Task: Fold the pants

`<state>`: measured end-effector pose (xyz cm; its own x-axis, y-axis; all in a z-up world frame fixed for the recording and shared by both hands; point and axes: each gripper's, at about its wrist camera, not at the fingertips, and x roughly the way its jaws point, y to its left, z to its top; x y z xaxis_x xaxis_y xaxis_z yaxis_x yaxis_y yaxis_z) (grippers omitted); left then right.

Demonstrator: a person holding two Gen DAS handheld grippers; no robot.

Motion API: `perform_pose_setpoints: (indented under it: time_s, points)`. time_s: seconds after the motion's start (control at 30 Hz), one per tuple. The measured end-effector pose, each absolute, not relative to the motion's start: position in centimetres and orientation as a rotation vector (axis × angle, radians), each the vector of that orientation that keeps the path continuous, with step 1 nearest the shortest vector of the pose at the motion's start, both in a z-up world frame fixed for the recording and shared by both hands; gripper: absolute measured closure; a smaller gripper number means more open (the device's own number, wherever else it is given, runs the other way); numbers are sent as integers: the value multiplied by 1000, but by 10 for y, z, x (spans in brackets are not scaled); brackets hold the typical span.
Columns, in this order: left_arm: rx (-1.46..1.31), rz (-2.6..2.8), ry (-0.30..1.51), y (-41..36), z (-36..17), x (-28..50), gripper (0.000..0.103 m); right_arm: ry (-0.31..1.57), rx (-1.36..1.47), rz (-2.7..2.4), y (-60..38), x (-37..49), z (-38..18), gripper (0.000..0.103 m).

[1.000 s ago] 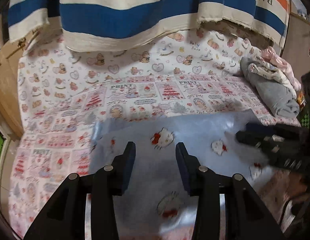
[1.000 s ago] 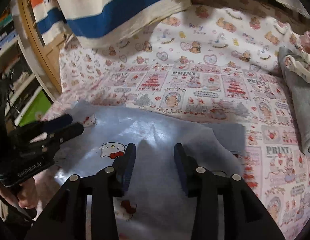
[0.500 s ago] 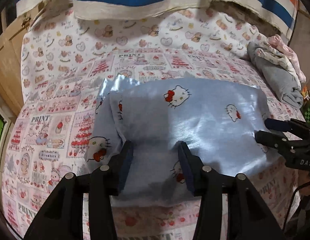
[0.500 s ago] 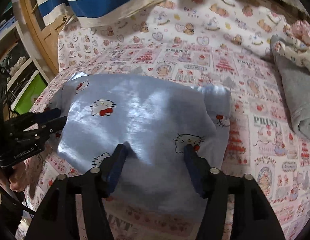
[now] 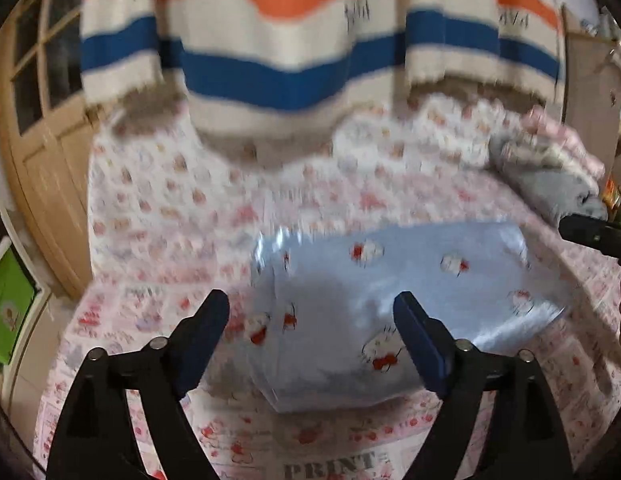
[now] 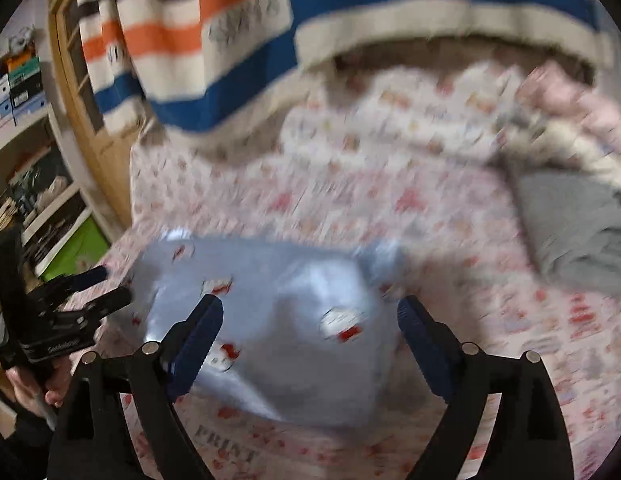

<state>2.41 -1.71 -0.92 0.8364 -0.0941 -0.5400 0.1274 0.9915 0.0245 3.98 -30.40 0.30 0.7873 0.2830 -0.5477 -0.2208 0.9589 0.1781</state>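
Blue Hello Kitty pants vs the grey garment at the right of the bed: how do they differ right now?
Print: the blue pants carry red-and-white cat motifs; the grey garment looks plain.
Place: the blue pants lie near, just ahead of the open left gripper and right gripper; the grey garment sits far right, against a pile of pink and white clothes.
Shared: both rest folded on the patterned bedsheet, ungripped.

Your left gripper (image 5: 310, 332) now spread wide and lifted off the pants (image 5: 390, 300), your right gripper (image 6: 310, 336) likewise opened and drawn back, folded pants released and lying lower centre of each frame, both views now blurred, striped curtain (image 5: 310, 40) filling more of the upper frame
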Motion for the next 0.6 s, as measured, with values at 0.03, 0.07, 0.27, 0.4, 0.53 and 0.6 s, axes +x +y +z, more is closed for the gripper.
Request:
perform_pose_setpoints:
  time_s: [0.03,0.07,0.27,0.4,0.53,0.6]
  points:
    - [45,-122,530,-15,-6,20,11,578,108,250,-308,36,6,13]
    - [29,-121,486,-12,-3,15,5,544,110,227,-313,31,9,13]
    - [56,-65,284,-11,8,-8,0,335,142,119,-333,-4,16,0]
    - [48,-71,270,-12,5,-11,0,311,105,125,-329,-13,14,0]
    - [28,-78,288,-14,1,-11,0,344,55,143,-317,-12,8,0]
    - [14,-76,274,-12,0,-14,0,337,44,135,-314,-15,4,0]
